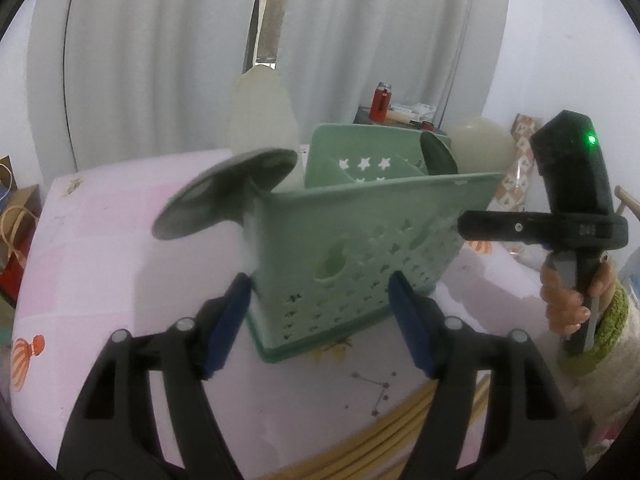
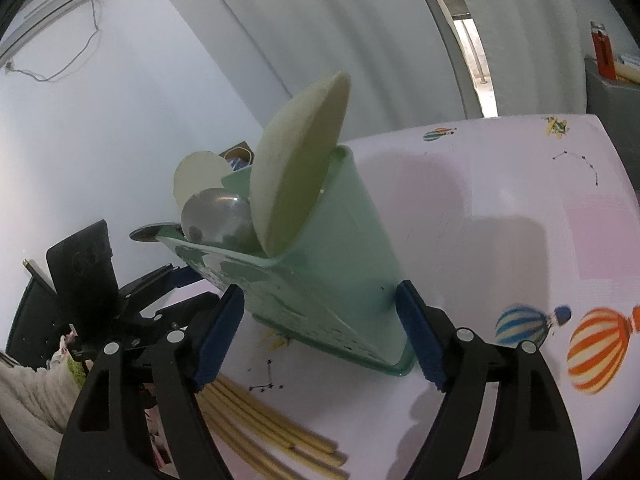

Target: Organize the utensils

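Two grippers, left (image 1: 320,320) and right (image 2: 320,336), are held wide open, empty, around the caddy (image 1: 360,248); chopsticks (image 2: 276,428) may be scattered if nudged.

Pink printed tablecloth (image 1: 100,264) under green utensil caddy (image 1: 360,264) and wooden chopsticks (image 2: 276,432).

the green caddy (image 1: 360,248) hides the handles of every utensil standing in it; only their heads show above the rim. the grey ladle head (image 1: 224,196) is smeared, perhaps by motion. the yellow chopsticks (image 2: 276,432) run off the lower edge in both views, partly under the tongs. the red bottle (image 1: 381,101) on the far shelf is too small to read. the worktop (image 2: 500,208) is cut off at right.
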A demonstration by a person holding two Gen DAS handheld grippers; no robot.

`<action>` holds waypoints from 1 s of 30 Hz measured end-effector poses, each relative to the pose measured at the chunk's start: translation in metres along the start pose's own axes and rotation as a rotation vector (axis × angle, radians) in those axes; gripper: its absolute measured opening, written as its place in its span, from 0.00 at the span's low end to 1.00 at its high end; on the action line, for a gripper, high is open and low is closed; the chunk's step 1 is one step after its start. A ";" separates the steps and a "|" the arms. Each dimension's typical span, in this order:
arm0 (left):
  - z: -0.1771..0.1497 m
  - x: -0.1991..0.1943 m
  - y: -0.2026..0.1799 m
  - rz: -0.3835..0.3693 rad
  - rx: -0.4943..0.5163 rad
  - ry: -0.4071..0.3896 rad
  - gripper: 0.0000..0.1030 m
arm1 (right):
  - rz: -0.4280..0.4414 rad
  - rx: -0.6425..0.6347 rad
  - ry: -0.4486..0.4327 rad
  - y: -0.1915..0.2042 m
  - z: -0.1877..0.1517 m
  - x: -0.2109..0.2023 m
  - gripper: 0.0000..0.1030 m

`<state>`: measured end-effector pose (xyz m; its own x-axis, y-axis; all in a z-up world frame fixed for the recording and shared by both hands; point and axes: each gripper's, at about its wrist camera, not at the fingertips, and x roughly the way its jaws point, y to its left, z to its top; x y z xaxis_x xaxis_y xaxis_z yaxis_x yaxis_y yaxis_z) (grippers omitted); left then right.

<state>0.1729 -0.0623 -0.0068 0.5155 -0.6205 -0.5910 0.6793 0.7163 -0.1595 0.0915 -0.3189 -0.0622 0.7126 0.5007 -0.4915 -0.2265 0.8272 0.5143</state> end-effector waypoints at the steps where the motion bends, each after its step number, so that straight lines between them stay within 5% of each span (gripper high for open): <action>1: 0.000 -0.001 0.001 0.001 -0.002 0.001 0.64 | -0.002 0.003 0.000 0.004 -0.002 0.000 0.74; 14: -0.007 -0.011 0.009 0.022 -0.008 0.010 0.66 | -0.032 0.049 -0.024 0.020 -0.036 -0.006 0.74; 30: -0.058 -0.091 0.000 0.030 -0.149 0.029 0.67 | -0.107 0.043 0.064 0.037 -0.075 -0.010 0.74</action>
<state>0.0953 0.0127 0.0010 0.5173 -0.5904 -0.6196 0.5776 0.7750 -0.2563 0.0264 -0.2745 -0.0906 0.6872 0.4262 -0.5883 -0.1216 0.8659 0.4853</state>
